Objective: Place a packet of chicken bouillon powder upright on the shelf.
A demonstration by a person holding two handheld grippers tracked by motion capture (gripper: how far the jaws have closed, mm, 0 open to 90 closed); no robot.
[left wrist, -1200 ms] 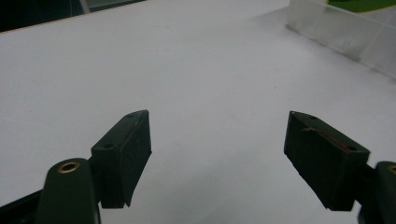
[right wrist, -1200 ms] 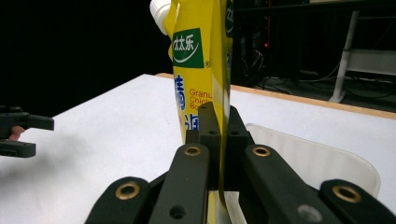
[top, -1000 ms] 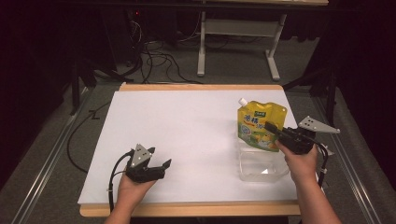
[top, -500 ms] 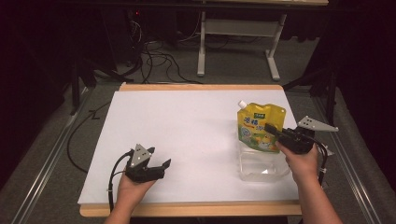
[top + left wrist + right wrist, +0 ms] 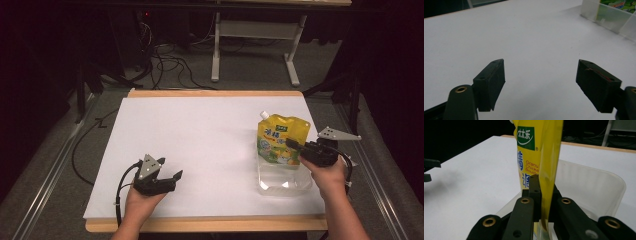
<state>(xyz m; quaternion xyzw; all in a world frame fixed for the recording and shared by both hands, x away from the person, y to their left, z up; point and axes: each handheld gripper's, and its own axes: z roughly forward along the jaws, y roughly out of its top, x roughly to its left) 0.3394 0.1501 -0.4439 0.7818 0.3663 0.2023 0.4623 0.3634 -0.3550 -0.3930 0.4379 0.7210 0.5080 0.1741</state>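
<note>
Pinching the edge of the yellow pouch, the right claw has its jaws clamped together on the pouch's side seam, as the right gripper view shows: the thin yellow film runs straight up between the two black jaws. The pouch stands upright with its lower end inside the clear tub, which sits on the white worktop near its right edge, just in front of the person's right hand. In the high view the pouch's white spout points up and away at its top left corner, and its printed face turns toward the middle of the worktop. In the right gripper view the tub's translucent wall curves round behind and to the right of the pouch. The left claw rests low on the worktop near the front left, well apart from the tub, held in the left hand with its cable trailing off to the left. Its jaws stand wide apart with nothing between them; the left gripper view looks across bare white surface toward the tub's corner at the top right, with a strip of the pouch's green print seen through the plastic.
</note>
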